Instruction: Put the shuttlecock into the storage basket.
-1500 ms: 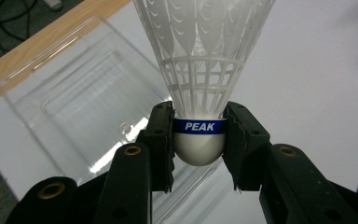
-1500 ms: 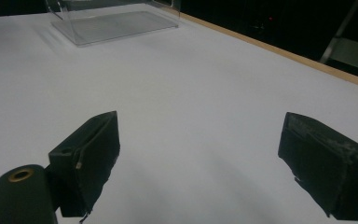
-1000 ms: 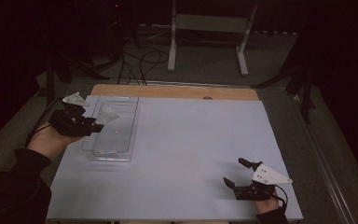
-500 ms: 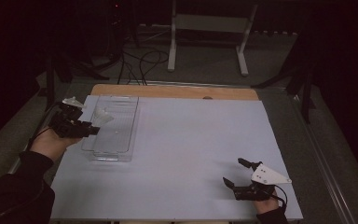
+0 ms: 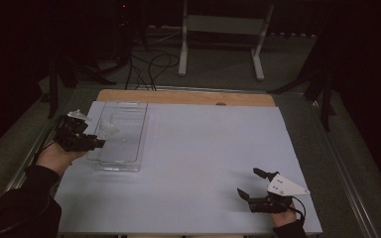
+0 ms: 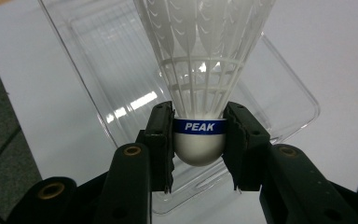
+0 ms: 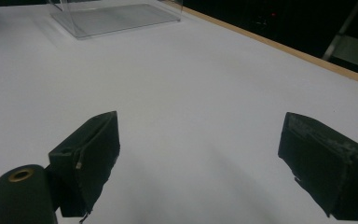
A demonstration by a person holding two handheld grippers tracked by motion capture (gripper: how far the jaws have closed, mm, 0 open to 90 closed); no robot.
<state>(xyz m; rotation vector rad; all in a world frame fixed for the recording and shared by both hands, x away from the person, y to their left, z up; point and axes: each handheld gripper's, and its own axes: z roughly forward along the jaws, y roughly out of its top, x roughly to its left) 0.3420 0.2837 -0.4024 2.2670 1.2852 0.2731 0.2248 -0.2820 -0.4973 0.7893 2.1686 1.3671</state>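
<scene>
So the left claw [image 6: 199, 140] is clamped on a white shuttlecock [image 6: 200, 84], pads squeezing the rounded cork right at the blue PEAK band, feathers pointing away from the camera. In the high view the left claw [image 5: 93, 143] has dropped lower than it was a second ago and slid a bit toward the near end of the clear plastic tray [image 5: 141, 144]. That puts the shuttlecock [image 5: 108, 130] just over the tray's left wall, feathers leaning in over the inside. From the left gripper view the clear plastic tray [image 6: 289, 88] sits right under and behind the shuttlecock, with nothing in it as far as I can see.

My read: this is the lowering part of dropping the shuttlecock into the tray. It isn't down on the tray floor yet, so the grip has to hold a little longer before letting go.

The right claw [image 5: 258, 187] hasn't budged, parked on the near right of the pale blue surface [image 5: 203, 163], jaws spread wide with nothing in them, same as its own view [image 7: 200, 158] shows.
</scene>
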